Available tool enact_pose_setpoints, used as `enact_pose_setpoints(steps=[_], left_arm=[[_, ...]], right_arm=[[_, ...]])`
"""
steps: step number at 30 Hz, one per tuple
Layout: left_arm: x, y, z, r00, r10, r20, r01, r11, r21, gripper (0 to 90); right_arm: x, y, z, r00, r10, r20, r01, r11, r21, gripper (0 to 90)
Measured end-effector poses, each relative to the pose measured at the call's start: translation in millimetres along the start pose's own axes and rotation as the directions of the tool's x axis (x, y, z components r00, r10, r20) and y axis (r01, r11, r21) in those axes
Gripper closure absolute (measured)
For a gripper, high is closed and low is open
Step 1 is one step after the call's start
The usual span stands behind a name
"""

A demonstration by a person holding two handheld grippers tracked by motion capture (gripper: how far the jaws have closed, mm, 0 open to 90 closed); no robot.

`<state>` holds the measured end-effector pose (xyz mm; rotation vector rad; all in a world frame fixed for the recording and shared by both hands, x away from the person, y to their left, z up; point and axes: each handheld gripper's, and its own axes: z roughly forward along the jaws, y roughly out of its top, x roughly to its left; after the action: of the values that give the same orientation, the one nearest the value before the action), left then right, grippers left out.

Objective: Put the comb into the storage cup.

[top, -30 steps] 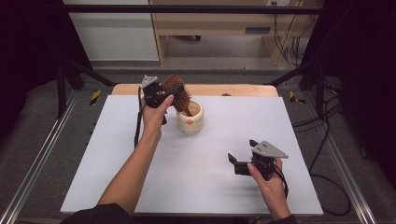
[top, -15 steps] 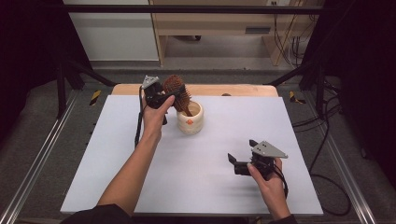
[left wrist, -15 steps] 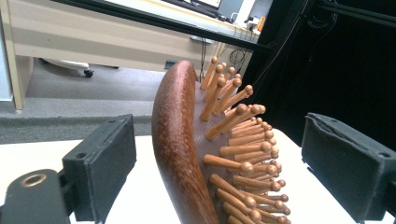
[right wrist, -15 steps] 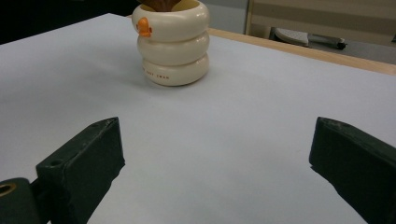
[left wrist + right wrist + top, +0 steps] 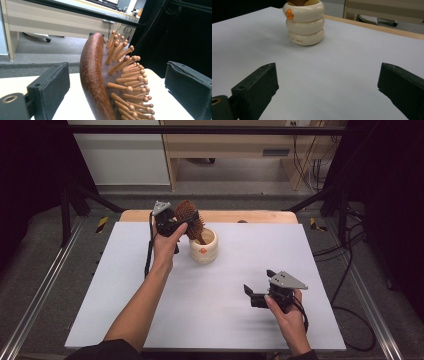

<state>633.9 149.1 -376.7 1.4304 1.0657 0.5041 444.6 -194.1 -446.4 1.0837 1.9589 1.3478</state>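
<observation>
Opening over the last moment, the left gripper now stands with both pads clear of the brush between its jaws. That brush stands in the cup on the table. Right gripper hangs open, well apart.

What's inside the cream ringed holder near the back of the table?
A brown wooden paddle hairbrush stands handle-down in the cream ringed holder, its bristled head sticking out above the rim. The holder's wall hides the handle's lower end and anything else inside.
</observation>
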Motion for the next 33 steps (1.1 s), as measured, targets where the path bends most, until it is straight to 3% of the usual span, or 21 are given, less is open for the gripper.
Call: enact_pose_setpoints(steps=[24,30,33], left_arm=[[-7.2,5.1,-19.5,0.9993,0.037,-0.005,-0.038,0.9990,-0.025,2.8],[-9.1,7.6,-26.2,0.9984,0.056,0.005,-0.056,0.9978,-0.034,2.8],[-7.7,9.3,-29.8,0.9988,0.046,0.018,-0.046,0.9980,-0.045,2.8]], right_arm=[[-1.1,-0.5,-0.6,0.9999,-0.008,0.010,0.007,1.000,0.005,3.6],[0.7,0.0,-3.0,0.9995,-0.031,-0.001,0.031,1.000,-0.006,3.5],[1.9,-0.7,-4.1,0.9988,-0.048,0.002,0.048,0.999,-0.001,3.6]])
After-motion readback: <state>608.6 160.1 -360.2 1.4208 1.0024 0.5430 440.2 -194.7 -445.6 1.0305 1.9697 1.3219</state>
